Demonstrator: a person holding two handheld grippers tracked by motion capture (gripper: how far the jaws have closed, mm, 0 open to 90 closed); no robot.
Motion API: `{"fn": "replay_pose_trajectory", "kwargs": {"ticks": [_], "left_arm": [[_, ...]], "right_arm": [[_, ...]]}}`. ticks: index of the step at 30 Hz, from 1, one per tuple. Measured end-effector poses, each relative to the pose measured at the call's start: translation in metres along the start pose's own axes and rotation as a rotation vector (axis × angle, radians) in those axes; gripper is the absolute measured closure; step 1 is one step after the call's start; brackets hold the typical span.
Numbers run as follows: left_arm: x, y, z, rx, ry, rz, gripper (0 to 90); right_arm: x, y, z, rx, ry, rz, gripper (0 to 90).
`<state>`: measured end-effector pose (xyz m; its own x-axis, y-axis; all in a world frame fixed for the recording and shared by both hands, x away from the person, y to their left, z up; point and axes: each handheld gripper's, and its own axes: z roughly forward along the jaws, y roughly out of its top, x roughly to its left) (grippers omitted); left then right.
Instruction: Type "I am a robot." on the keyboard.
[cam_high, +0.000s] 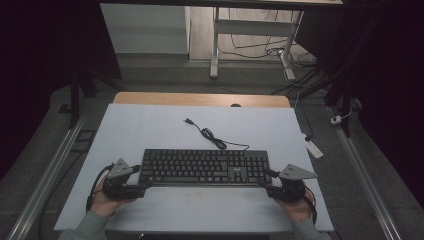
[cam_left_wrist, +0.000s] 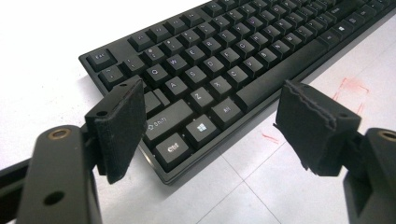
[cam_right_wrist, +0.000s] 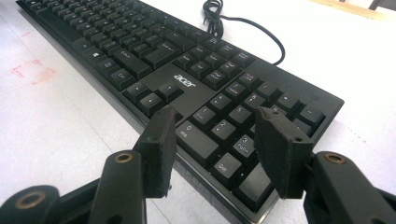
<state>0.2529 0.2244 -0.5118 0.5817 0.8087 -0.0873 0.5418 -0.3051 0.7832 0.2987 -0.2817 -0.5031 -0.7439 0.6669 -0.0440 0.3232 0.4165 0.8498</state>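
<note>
A black Acer keyboard (cam_high: 205, 167) lies flat on the white tabletop (cam_high: 150, 125), and its cable (cam_high: 210, 135) curls away toward the far side. My left gripper (cam_high: 144, 182) is at the keyboard's front left corner. In the left gripper view it (cam_left_wrist: 212, 95) stands open, and the keyboard's (cam_left_wrist: 219, 60) Ctrl corner lies between the two pads. My right gripper (cam_high: 266, 181) is at the front right corner. It (cam_right_wrist: 215, 120) is open over the numpad end of the keyboard (cam_right_wrist: 187, 79), one pad at the front edge, the other above the keys.
Faint red marks (cam_high: 192, 196) are drawn on the tabletop just in front of the keyboard. A wooden strip (cam_high: 200, 99) borders the far edge. Beyond it stand desk legs (cam_high: 215, 45) and floor cables, and a white power strip (cam_high: 314, 148) lies on the floor at the right.
</note>
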Motion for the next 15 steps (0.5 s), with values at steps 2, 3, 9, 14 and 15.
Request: {"fn": "replay_pose_trajectory", "kwargs": {"ticks": [2, 3, 9, 14, 15], "left_arm": [[-0.0005, 0.0002, -0.0002, 0.000, 0.001, 0.002, 24.8], [-0.0007, 0.0003, -0.0003, -0.001, 0.000, 0.003, 24.8], [0.0002, 0.0009, -0.0002, -0.005, 0.002, 0.000, 24.8], [0.0001, 0.0018, 0.0001, -0.006, 0.003, -0.001, 24.8], [-0.0003, 0.0023, 0.0004, -0.008, 0.003, -0.002, 24.8]], "right_arm": [[0.0005, 0.0003, -0.0005, 0.002, -0.005, -0.002, 48.9], [0.0007, 0.0004, -0.0003, -0.001, 0.000, -0.002, 49.0], [0.0019, 0.0012, 0.0013, 0.001, 0.001, -0.008, 48.9], [0.0036, 0.0024, 0.0027, 0.002, 0.002, -0.007, 49.0], [0.0041, 0.0027, 0.0032, 0.000, 0.005, -0.006, 49.0]]}}
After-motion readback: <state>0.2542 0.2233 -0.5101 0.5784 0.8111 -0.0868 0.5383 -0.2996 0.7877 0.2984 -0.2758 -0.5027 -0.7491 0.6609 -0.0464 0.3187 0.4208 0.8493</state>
